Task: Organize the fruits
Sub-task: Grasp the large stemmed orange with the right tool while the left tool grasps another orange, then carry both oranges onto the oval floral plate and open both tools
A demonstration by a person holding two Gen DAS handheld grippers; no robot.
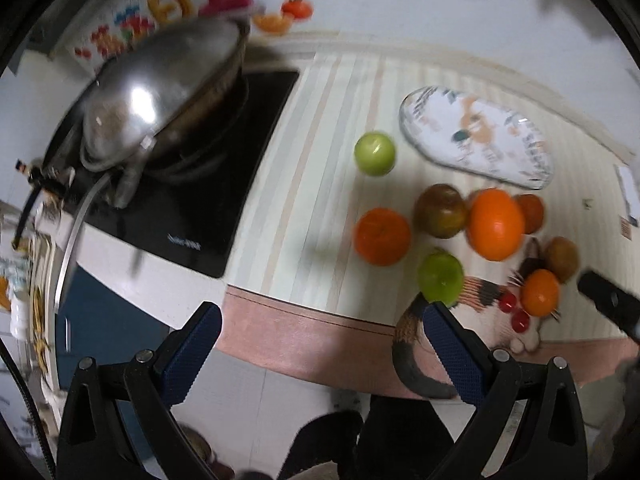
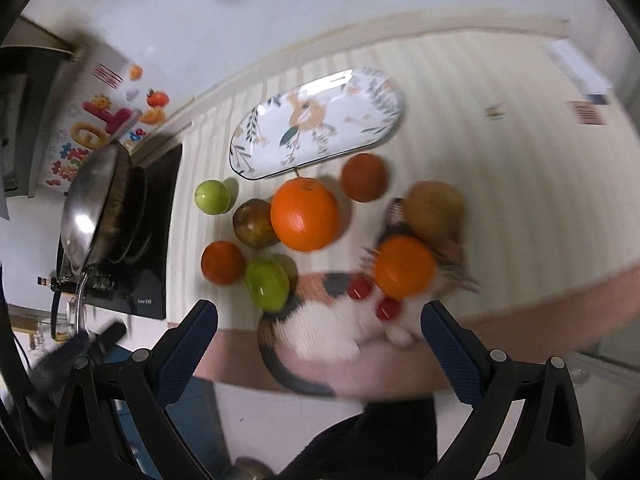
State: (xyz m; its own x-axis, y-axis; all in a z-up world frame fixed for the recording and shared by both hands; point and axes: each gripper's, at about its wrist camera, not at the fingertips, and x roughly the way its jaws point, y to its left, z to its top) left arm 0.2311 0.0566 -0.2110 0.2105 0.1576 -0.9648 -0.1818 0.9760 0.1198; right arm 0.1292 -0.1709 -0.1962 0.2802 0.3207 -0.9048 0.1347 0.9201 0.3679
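— Both tongs, are they gripping anything?
— No. Left gripper [image 1: 320, 344] and right gripper [image 2: 319, 340] are each hanging with fingers spread apart, holding nothing, above the counter's near edge.
— And the fruit?
— Oranges, with the big orange [image 2: 304, 214] in the middle, and two green apples [image 2: 267, 285] are sitting loose on the striped counter [image 2: 500, 168], beside the oval plate [image 2: 316, 122], which is lying bare. A wok [image 1: 160, 96] is resting on the stove at left.

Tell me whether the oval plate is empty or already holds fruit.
Empty. The oval plate shows only its painted pattern; every fruit, including the large orange, lies on the counter beside it.
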